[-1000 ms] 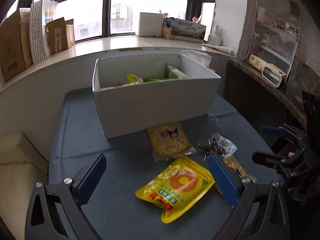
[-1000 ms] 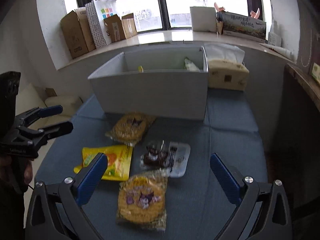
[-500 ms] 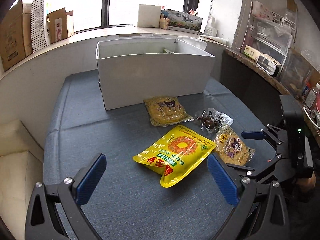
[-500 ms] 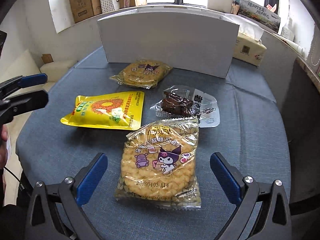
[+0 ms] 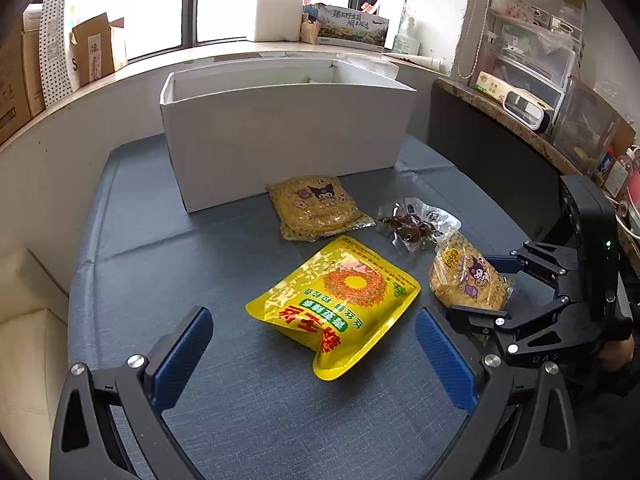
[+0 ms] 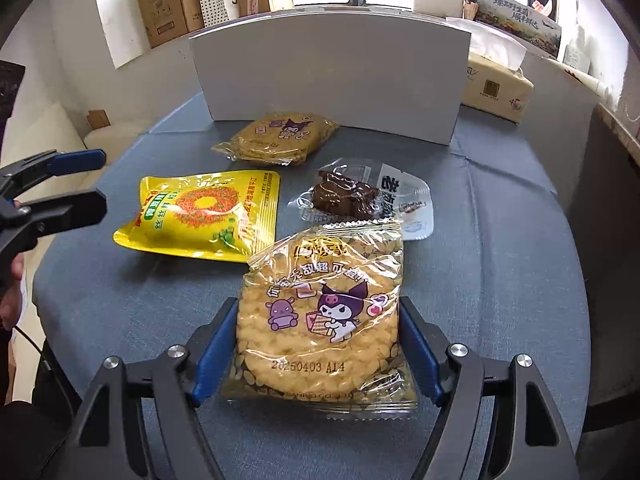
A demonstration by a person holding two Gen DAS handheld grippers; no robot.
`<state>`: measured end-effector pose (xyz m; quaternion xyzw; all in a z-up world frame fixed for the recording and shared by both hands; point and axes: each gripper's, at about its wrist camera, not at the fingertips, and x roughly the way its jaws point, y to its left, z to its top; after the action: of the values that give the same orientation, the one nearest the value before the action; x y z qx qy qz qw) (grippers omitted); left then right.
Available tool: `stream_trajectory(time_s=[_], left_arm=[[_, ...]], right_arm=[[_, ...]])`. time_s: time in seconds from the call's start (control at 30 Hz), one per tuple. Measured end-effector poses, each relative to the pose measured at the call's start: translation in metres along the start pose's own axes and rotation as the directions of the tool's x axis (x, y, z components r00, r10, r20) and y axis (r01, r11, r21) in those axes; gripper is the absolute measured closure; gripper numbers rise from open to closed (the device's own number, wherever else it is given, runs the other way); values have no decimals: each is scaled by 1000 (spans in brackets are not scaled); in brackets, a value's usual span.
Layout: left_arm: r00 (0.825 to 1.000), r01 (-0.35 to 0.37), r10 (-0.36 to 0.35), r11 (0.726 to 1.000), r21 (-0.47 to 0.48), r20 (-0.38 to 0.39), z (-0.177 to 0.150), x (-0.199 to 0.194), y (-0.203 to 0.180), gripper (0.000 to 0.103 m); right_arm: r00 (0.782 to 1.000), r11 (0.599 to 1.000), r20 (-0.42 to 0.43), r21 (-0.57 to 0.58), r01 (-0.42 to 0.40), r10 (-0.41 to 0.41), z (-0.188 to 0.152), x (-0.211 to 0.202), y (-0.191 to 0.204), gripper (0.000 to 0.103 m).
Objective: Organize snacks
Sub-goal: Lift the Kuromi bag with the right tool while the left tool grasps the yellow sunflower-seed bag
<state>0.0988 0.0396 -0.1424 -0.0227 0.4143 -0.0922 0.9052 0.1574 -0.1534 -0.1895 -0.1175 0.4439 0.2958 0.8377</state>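
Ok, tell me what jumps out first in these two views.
The bright yellow pouch in the middle of the blue cloth grabs the eye, lying ahead of the open left tongs. Next, the cartoon-printed cracker pack fills the right wrist view between the right tongs, whose jaws are closing on it. Behind stands the big white box.

A cracker pack (image 6: 320, 320) lies between the right claw's (image 6: 316, 348) closing jaws, a meat packet (image 6: 360, 200) just beyond, the box (image 6: 328, 80) farther behind.
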Motion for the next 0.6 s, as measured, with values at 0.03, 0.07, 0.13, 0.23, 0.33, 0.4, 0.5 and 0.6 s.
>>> stream_trajectory(time_s=[0.03,0.07,0.13,0.23,0.33,0.4,0.5,0.6], left_arm=[[1000,3,-3,1000,11,-7,-1,2,-2,0],[1000,12,-12,1000,27,-18,-2,5,-5,0],[999,35,-33,997,64,-38,-3,12,-9,0],[998,24,-17,993,113,-61,-2,27,-11,0],[995,60,-48,987,149,-87,1,40,-8,0],[992,94,-75,977,192,-105,4,47,-7,0],[986,125,-90,955,269,-141,8,52,-9,0],[983,154,-114,937,314,-141,11,49,-11,0]], right_arm=[[1000,1000,5,9,-6,6,-2,-4,-2,23],[1000,1000,13,15,-9,9,-3,-8,-3,23],[999,1000,31,28,-8,7,-4,-17,-5,23],[998,999,61,53,-11,8,-6,-28,-9,23],[997,998,79,64,-17,12,-6,-38,-14,23],[996,997,83,70,-23,17,-6,-40,-15,23],[996,997,84,71,-29,23,-6,-40,-15,23],[996,997,84,71,-37,31,-7,-41,-15,23]])
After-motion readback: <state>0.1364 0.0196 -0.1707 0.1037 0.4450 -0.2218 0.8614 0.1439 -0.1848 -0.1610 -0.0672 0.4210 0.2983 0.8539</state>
